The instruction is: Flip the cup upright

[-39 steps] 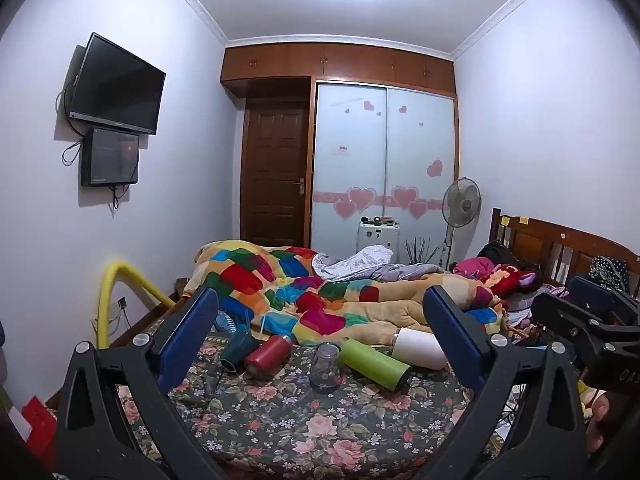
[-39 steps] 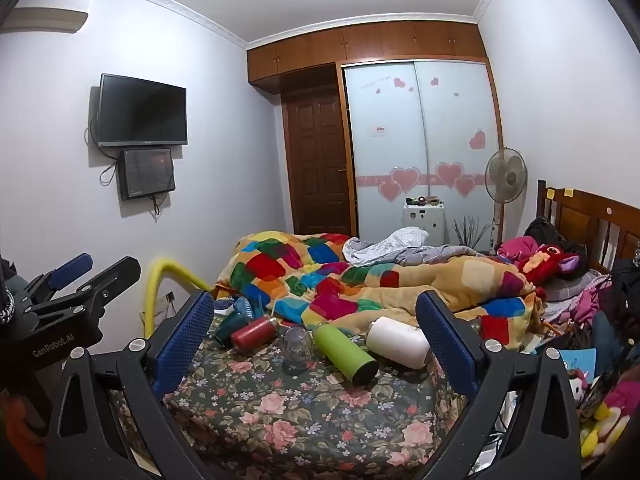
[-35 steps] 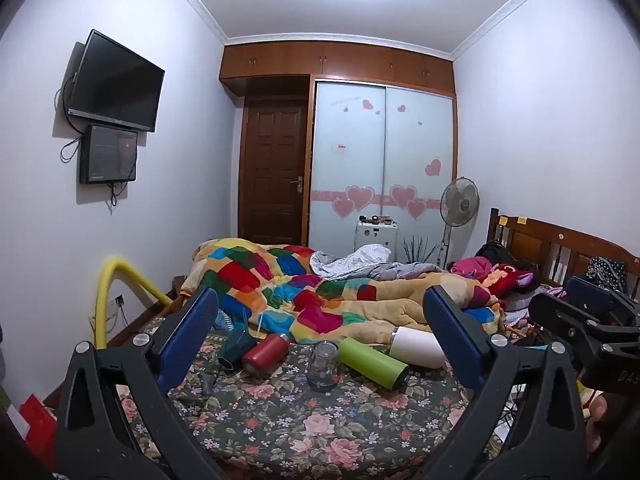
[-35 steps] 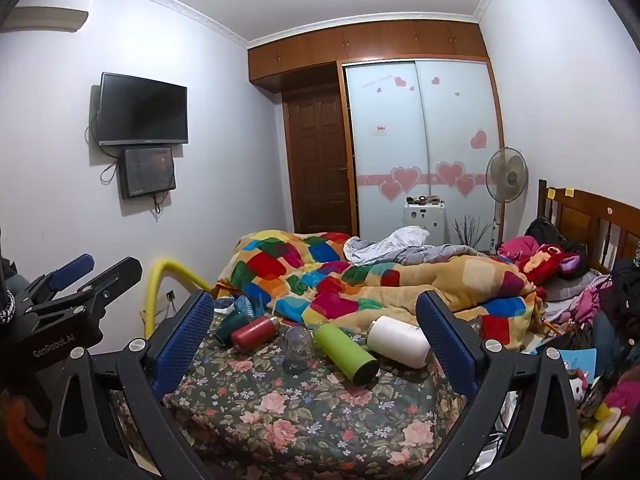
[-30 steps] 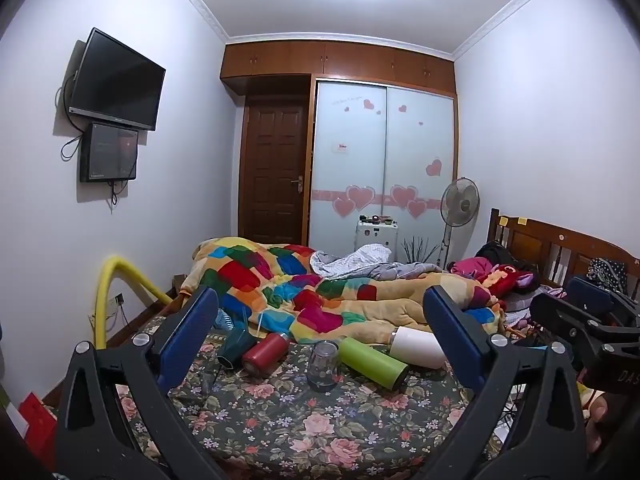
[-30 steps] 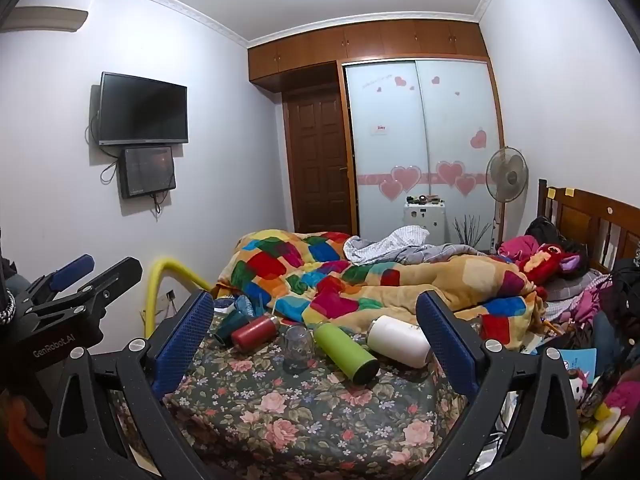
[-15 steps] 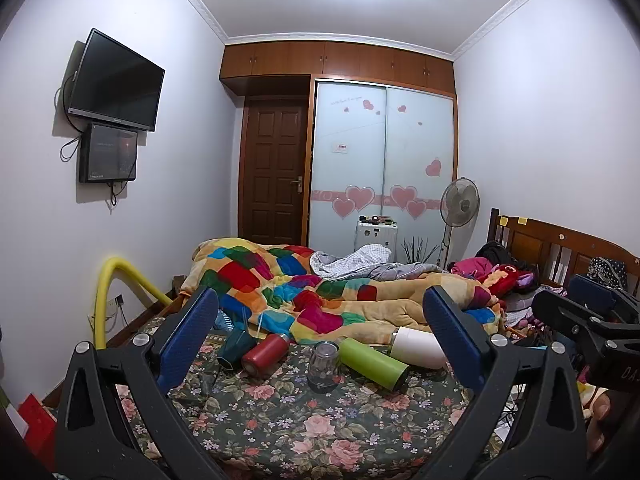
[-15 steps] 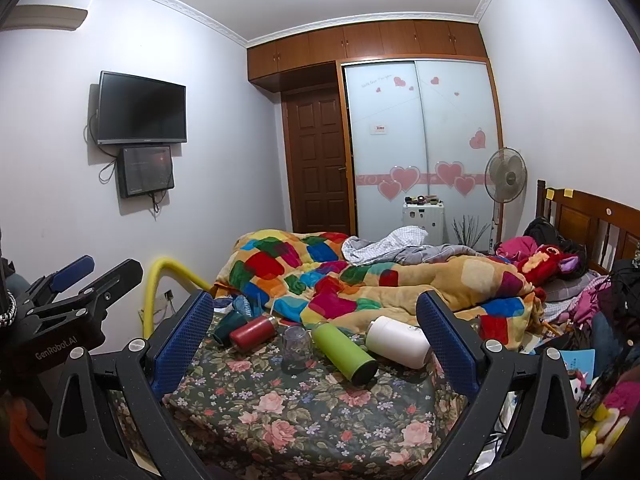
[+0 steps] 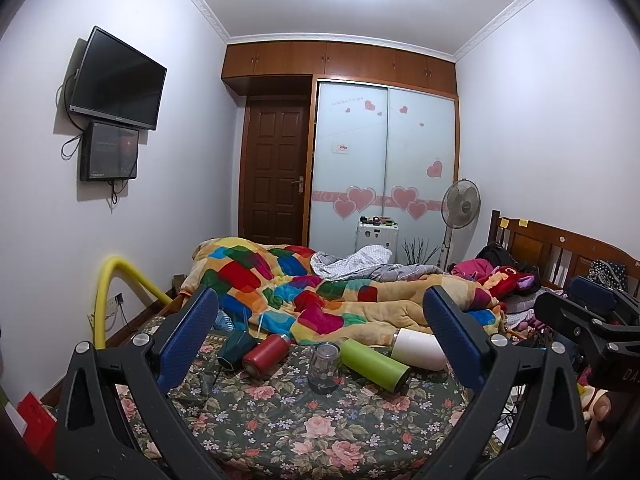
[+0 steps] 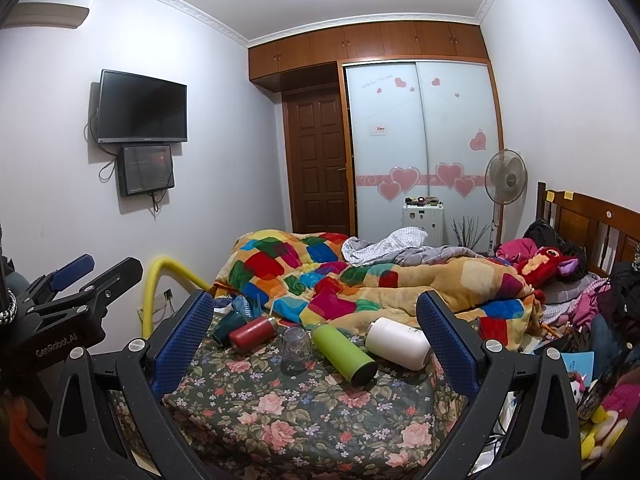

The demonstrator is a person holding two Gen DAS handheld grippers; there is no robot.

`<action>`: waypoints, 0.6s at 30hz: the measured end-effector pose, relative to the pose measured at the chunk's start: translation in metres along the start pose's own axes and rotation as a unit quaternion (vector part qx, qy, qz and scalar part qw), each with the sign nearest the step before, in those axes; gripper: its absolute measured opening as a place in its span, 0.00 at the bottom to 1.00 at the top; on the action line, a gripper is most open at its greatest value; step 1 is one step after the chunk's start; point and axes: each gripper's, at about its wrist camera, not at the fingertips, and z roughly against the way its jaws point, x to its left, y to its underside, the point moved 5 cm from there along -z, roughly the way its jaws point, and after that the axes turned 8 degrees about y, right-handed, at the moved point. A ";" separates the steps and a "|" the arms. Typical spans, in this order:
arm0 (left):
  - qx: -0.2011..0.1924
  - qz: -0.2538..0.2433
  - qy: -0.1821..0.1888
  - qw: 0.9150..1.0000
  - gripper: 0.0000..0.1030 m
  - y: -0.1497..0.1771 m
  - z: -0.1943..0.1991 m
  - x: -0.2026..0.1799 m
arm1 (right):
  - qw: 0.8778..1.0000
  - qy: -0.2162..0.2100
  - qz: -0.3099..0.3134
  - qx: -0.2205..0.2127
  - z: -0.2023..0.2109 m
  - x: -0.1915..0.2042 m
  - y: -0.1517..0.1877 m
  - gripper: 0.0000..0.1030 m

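Observation:
Several cups lie on their sides on the floral bedsheet point(image 9: 320, 432): a dark teal cup point(image 9: 237, 349), a red bottle point(image 9: 265, 354), a green bottle point(image 9: 374, 363) and a white tumbler point(image 9: 420, 348). A clear glass cup point(image 9: 325, 367) stands among them. They also show in the right wrist view: teal point(image 10: 228, 326), red point(image 10: 252, 333), glass point(image 10: 295, 345), green point(image 10: 344, 353), white point(image 10: 398, 342). My left gripper point(image 9: 324, 340) is open and empty, well back from the cups. My right gripper point(image 10: 316, 332) is open and empty too.
A patchwork quilt point(image 9: 304, 292) is heaped behind the cups. A yellow padded rail point(image 9: 108, 292) stands at the bed's left. Clothes and toys point(image 10: 552, 264) pile at the right by the wooden headboard point(image 10: 592, 224). The other gripper shows at each view's edge.
Both grippers stay open and almost still; the views shift only slightly. The cups have not moved.

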 end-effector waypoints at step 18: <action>-0.002 0.001 0.001 1.000 1.00 -0.002 0.000 0.001 | 1.000 0.001 0.003 0.000 0.001 0.000 -0.001 0.98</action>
